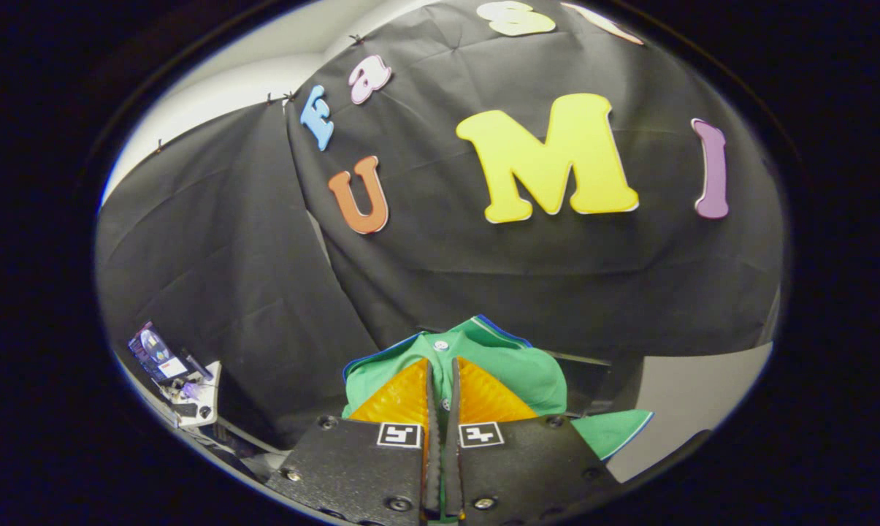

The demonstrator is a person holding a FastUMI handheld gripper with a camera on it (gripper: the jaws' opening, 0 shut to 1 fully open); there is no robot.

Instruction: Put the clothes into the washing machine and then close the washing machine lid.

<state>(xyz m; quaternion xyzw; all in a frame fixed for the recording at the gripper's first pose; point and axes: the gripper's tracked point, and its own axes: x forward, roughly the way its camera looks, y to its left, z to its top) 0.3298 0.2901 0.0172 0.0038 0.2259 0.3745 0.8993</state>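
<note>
Here the green garment [513,365] is seen pinched between the two fingers of the gripper [443,380], which are drawn together to a narrow slit with the cloth caught in it. A buttoned placket with a pale button runs up the middle of the fabric, just ahead of the fingertips, and a collar edged in blue is spread beyond them at twelve o'clock. A loose flap of the same cloth hangs out past the right finger, toward four o'clock.

The garment appears to be lifted clear and carried, since it is viewed against the black booth wall [483,270] and no support can be made out under it. So the step in hand is judged to be the transport of the clothes toward the washing machine, whose drum and lid cannot be located from this angle. A pale flat surface [695,409] is glimpsed at three to four o'clock, and a small cluttered stand with devices [177,380] lies well apart at eight o'clock.

For the next move, the grip is best kept firm while the gripper is tipped downward until the machine's opening is brought into sight. The garment should then be lowered well inside before the fingers are parted, with the trailing flap watched so it is not left over the rim, where it could block the lid.
</note>
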